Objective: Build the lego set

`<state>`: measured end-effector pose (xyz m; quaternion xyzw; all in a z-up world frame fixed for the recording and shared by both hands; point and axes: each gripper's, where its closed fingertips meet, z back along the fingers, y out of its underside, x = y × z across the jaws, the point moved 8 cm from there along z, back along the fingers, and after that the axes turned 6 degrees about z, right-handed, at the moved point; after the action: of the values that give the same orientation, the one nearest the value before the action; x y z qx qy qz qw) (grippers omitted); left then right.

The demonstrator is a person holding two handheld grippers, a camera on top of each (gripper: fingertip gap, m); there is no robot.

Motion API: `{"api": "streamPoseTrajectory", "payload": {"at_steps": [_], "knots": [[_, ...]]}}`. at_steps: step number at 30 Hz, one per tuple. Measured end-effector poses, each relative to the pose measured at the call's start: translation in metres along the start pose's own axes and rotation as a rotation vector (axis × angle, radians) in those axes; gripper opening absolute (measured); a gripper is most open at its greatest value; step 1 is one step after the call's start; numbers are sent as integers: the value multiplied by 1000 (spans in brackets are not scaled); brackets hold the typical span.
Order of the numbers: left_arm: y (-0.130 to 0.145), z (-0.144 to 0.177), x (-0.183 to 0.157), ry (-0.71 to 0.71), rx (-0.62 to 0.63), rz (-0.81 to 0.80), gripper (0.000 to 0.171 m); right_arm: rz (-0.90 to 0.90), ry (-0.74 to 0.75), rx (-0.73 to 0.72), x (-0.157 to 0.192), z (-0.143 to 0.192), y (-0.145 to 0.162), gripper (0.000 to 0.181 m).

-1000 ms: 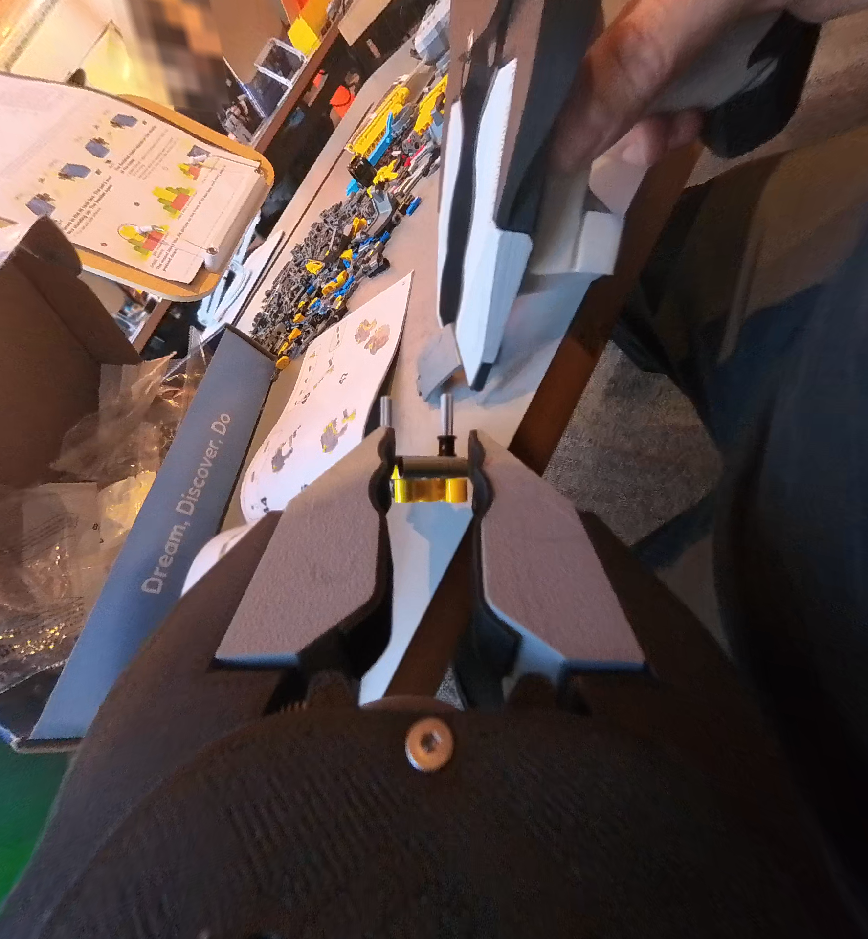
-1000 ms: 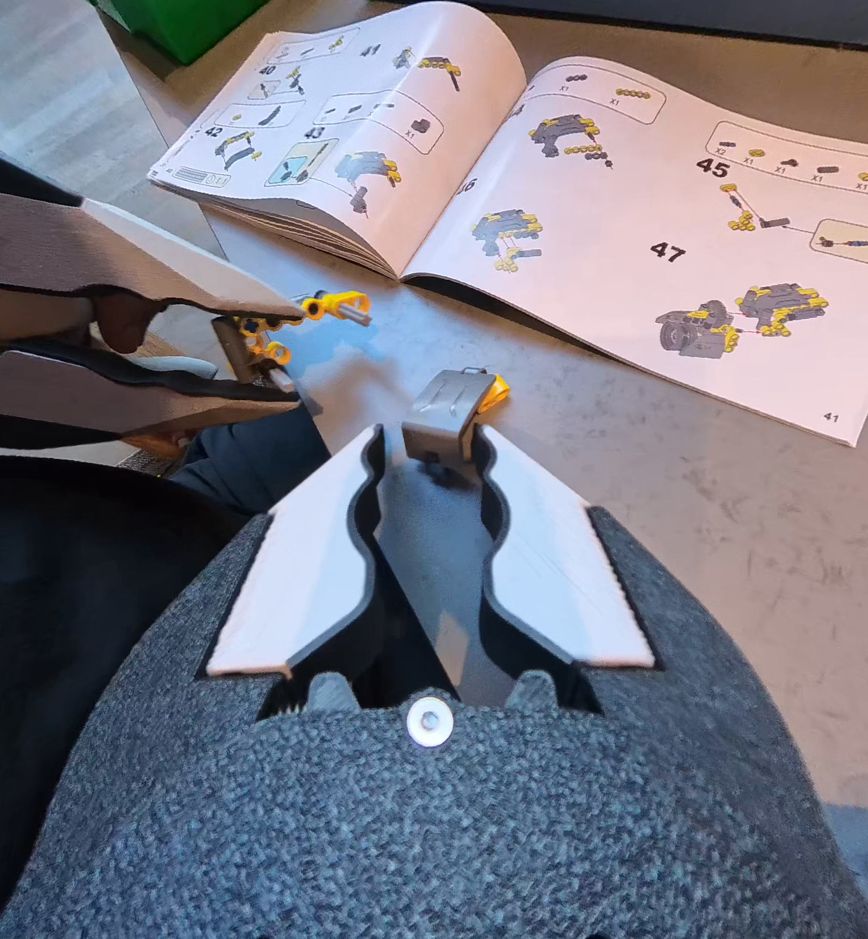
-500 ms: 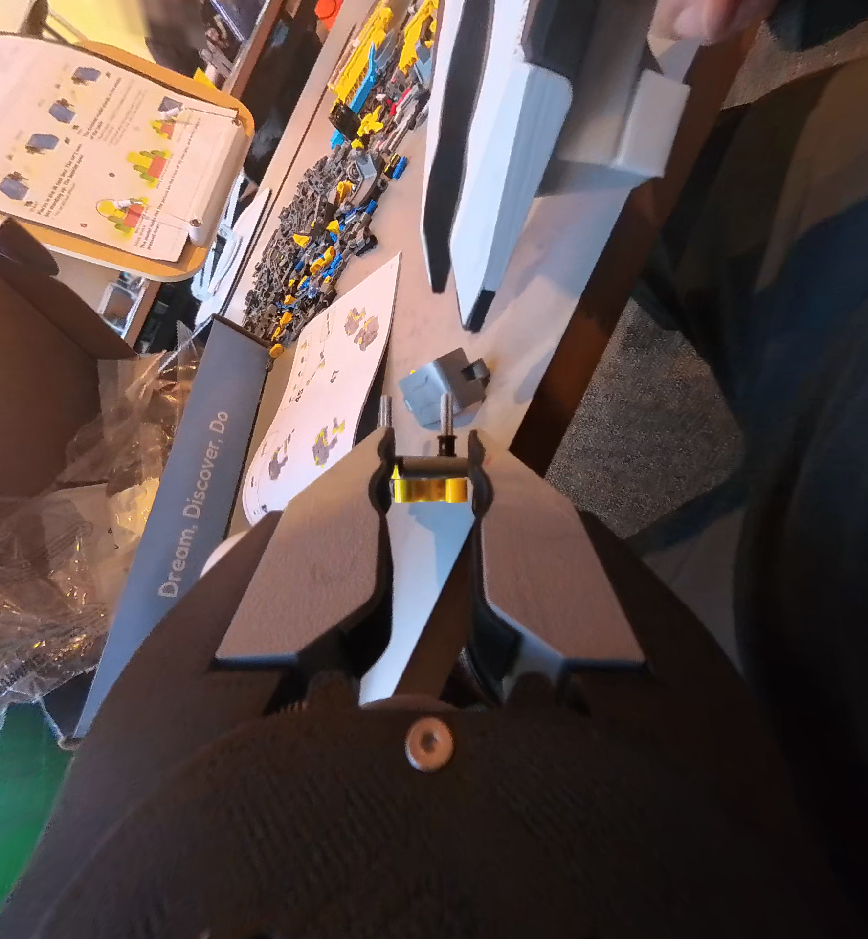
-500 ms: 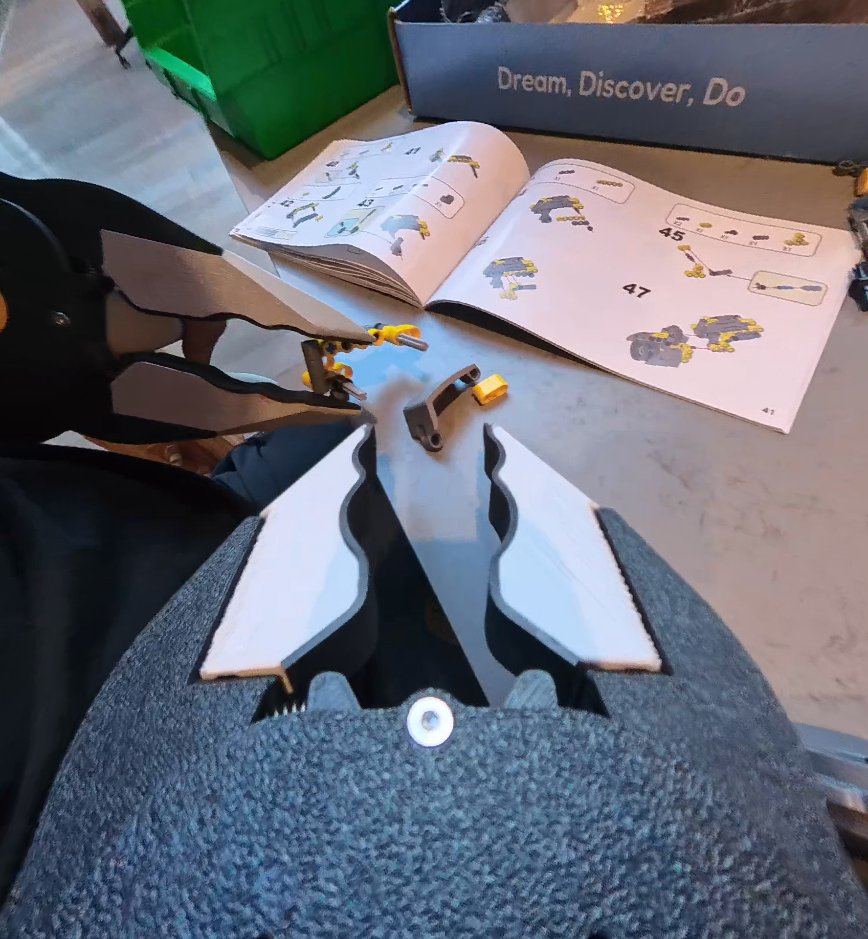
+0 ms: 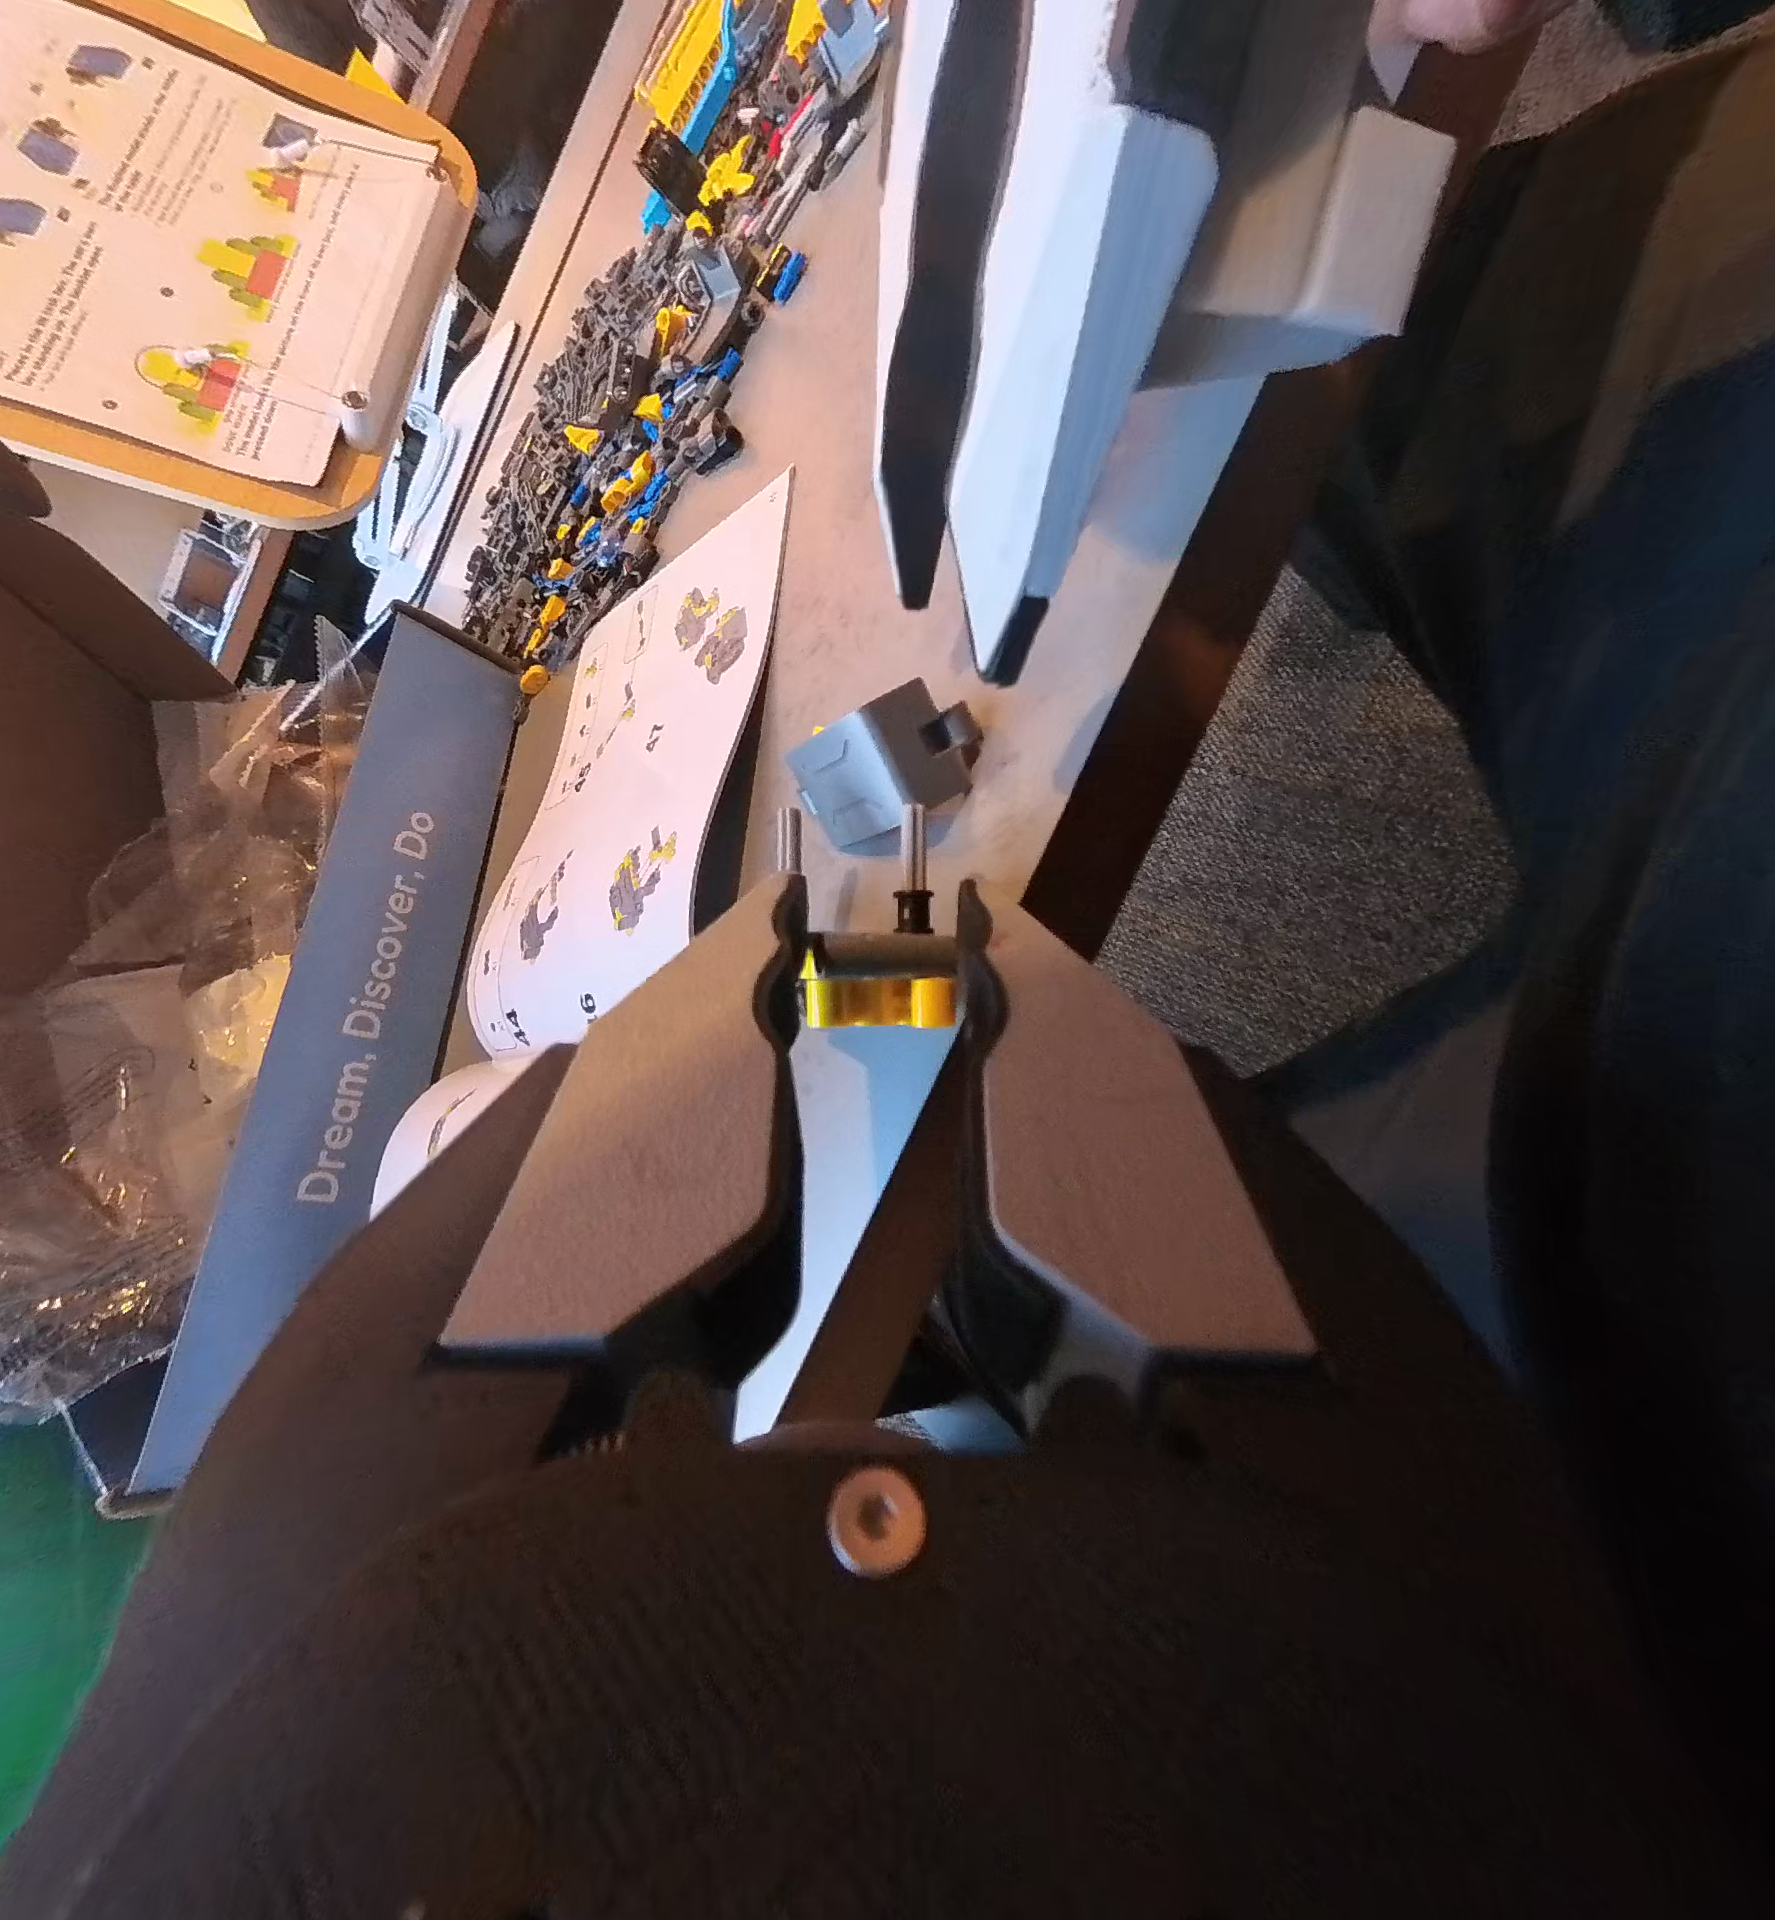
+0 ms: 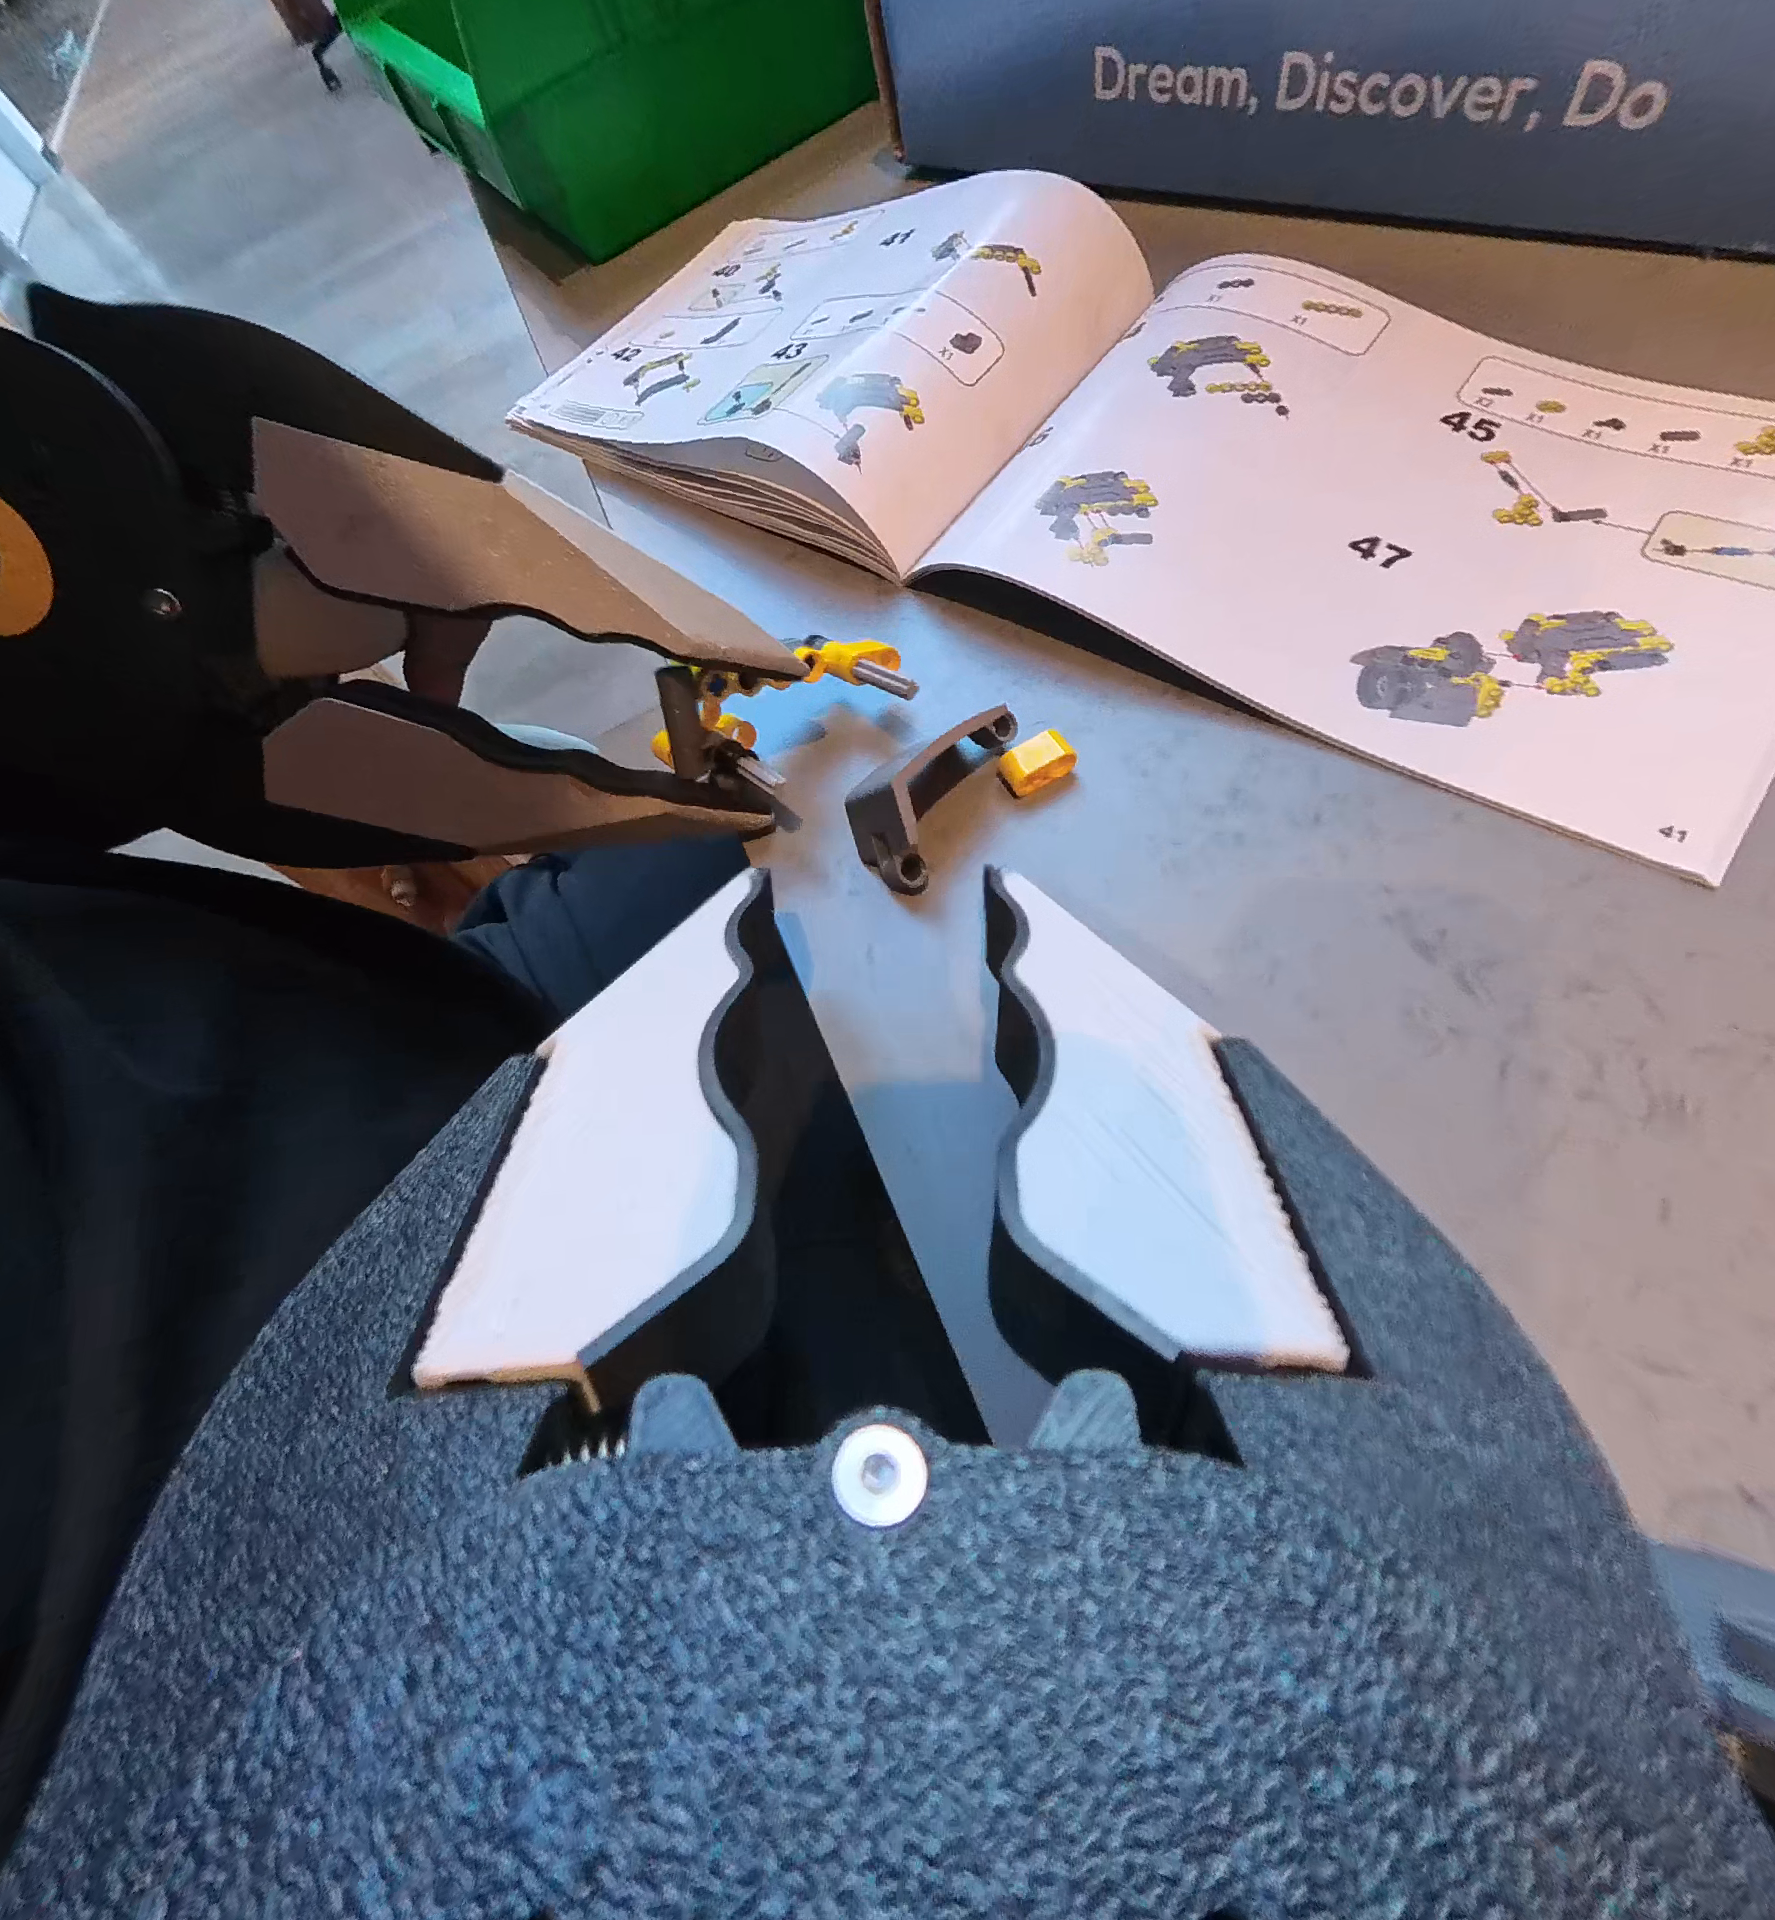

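While left gripper jaws clamp the small yellow-grey assembly off the surface, right gripper hovers, jaws spread and empty, above the dark curved piece beside the open manual.

The table top is looking like smooth, matt grey stone-pattern laminate. The open booklet is showing slightly glossy paper. The small grey curved piece and yellow piece are shining like smooth plastic. The right gripper body is appearing rough and grainy.
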<state>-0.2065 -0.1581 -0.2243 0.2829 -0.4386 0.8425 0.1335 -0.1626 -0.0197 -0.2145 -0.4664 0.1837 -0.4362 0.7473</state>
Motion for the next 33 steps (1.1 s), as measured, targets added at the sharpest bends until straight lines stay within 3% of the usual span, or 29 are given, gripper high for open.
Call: {"api": "streamPoseTrajectory", "payload": {"at_steps": [10,19,33], "knots": [[6,-1,6,18,-7,33,27,25,4,29,-4,-6,-4,37],[7,-4,14,122,-5,94,27,33,-25,55,-8,-15,-13,35],[7,-4,18,263,-41,195,39,-117,-132,81,-18,-26,-12,10]]}}
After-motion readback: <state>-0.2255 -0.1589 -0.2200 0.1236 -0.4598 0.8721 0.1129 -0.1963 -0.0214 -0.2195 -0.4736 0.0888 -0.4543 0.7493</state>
